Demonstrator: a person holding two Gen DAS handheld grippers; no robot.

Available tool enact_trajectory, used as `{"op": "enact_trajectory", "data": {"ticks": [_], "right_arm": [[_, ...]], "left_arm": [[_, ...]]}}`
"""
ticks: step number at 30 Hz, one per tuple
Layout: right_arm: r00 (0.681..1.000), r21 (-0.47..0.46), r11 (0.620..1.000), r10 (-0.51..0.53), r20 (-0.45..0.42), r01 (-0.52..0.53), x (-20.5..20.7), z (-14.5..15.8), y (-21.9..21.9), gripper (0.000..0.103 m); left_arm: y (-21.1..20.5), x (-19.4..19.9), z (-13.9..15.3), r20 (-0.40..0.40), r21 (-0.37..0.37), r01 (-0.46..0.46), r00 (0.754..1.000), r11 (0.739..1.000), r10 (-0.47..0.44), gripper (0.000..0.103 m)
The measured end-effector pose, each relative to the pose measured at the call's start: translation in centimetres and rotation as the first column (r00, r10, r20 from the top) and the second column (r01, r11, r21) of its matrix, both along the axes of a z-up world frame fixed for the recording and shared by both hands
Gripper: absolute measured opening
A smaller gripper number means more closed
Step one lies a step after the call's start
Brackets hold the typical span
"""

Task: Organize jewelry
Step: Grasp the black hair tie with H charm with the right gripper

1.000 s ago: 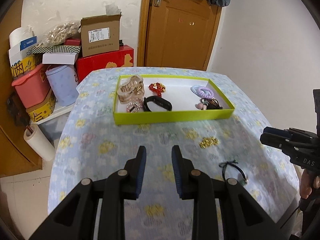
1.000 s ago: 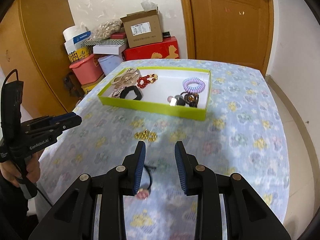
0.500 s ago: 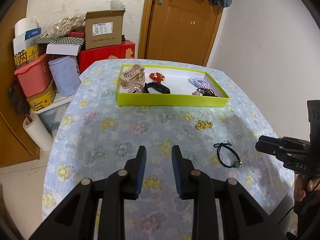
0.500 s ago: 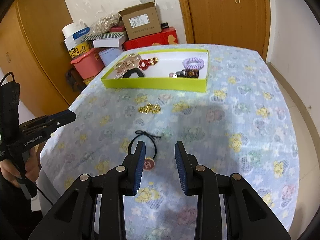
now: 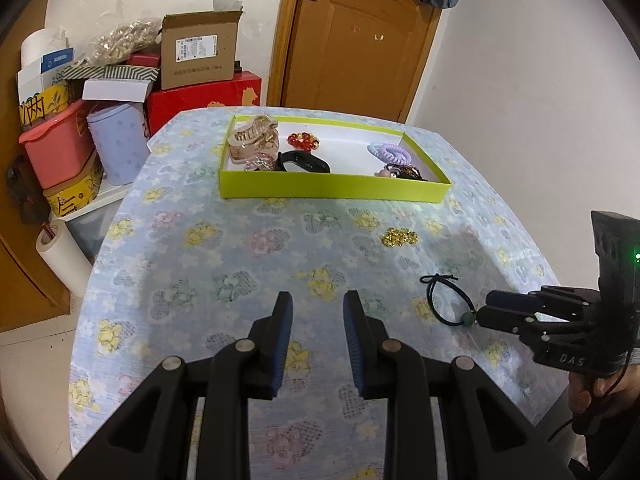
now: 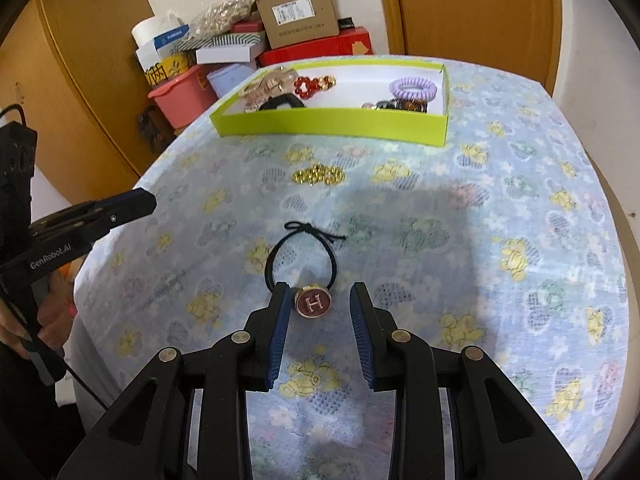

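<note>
Your right gripper (image 6: 316, 306) brackets the hair tie (image 6: 302, 264)'s charm with jaws apart, ready to pinch; the green tray (image 6: 332, 122) waits at twelve o'clock. Your left gripper (image 5: 316, 312), at nine o'clock of the tie, stands empty and parted, keeping clear.

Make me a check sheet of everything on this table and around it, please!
Surface: table under a flowered blue cloth.
Job's things: black hair tie with a round H charm and a gold bead piece lie loose on the cloth; green tray holds a purple coil tie, red beads and a claw clip.
Clutter: nothing seen on the table.
Grippers: right gripper open, charm between its fingers, not pinched; left gripper open, empty.
Cables: black cable beneath the left gripper's handle.
Surroundings: stacked boxes, wooden door.
</note>
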State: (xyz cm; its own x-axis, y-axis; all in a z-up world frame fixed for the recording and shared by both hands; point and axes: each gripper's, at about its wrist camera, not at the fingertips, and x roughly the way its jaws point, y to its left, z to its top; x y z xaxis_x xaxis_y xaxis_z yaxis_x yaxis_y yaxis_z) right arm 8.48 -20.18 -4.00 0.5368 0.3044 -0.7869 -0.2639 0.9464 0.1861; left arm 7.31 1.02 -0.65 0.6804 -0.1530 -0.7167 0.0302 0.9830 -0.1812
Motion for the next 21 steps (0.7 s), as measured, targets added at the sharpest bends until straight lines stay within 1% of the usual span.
{"op": "enact_trajectory", "data": {"ticks": [5,16,19,21], "right_arm": [[1.0,-0.004,1.0,0.015,-0.016,-0.015,0.1,-0.6,0.3,0.032],[0.999,-0.038,0.999,0.032,0.005,-0.032,0.0,-0.6,1.2,0.032],[0.999,-0.048,0.998,0.036,0.014,-0.035,0.0,-0.7,1.3,0.028],[0.999,-0.049,0.998,0.036,0.017,-0.035,-0.1,-0.7,1.4,0.028]], "left_arm": [[-0.2,0.3,-0.3,-0.01,-0.001,0.007,1.0,1.0,-0.007,0.027],[-0.5,0.7,-0.8,-0.028,0.0,0.019,0.999,1.0,-0.019,0.027],[-0.6,0.8,-0.8,-0.031,0.002,0.022,0.999,1.0,-0.022,0.027],[-0.8,0.9,-0.9,-0.032,0.003,0.025,0.999,1.0,-0.025,0.027]]}}
